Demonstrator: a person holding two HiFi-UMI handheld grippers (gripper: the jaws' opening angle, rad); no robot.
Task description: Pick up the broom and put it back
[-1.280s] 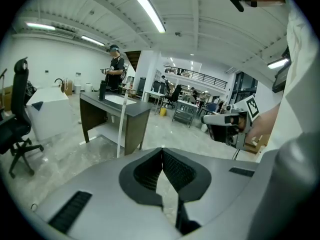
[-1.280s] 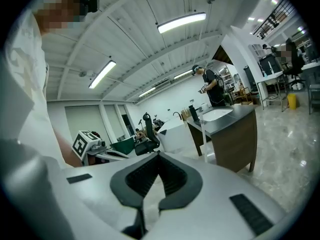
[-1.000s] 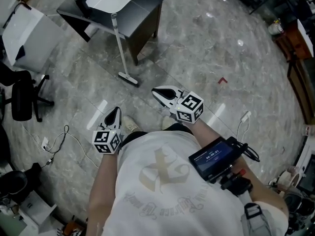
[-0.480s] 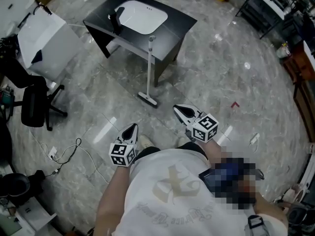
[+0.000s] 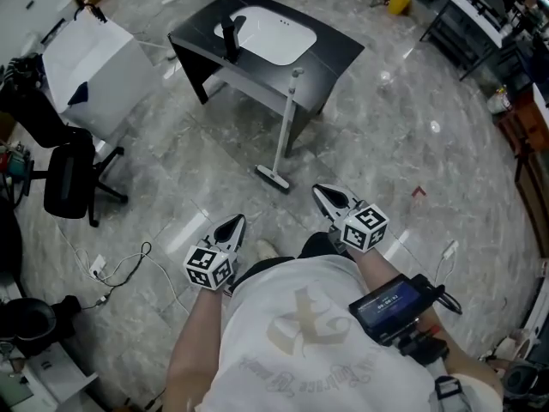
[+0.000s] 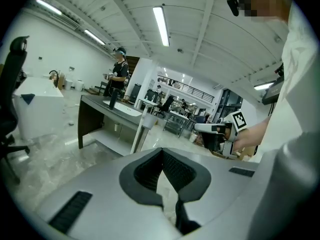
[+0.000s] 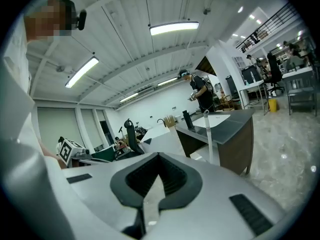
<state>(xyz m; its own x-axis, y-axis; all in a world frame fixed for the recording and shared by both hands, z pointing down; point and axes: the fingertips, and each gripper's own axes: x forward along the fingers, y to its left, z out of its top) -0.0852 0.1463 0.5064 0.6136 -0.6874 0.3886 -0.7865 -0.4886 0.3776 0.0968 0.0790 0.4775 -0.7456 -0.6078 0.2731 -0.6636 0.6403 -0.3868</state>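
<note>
Against the bench (image 5: 339, 50), the broom (image 5: 286, 127) leans untouched.
Left tool (image 5: 238, 222) and right tool (image 5: 320, 192) closed, empty; better to open one, then grip mid-handle.

We stand on a polished grey marble floor (image 5: 386, 127) that glints with reflected light. Ahead of us is a dark desk (image 5: 339, 51) with a white basin (image 5: 266, 34) set into its top. Just left of the desk sits a white box (image 5: 99, 63). Left of the desk and nearer us stands a black office chair (image 5: 69, 174), with loose cables (image 5: 120, 260) nearer still. Well right of the desk stand dark shelves (image 5: 467, 20). Above the desk, long strip lights (image 6: 161, 25) cross a white ceiling (image 6: 200, 49).
</note>
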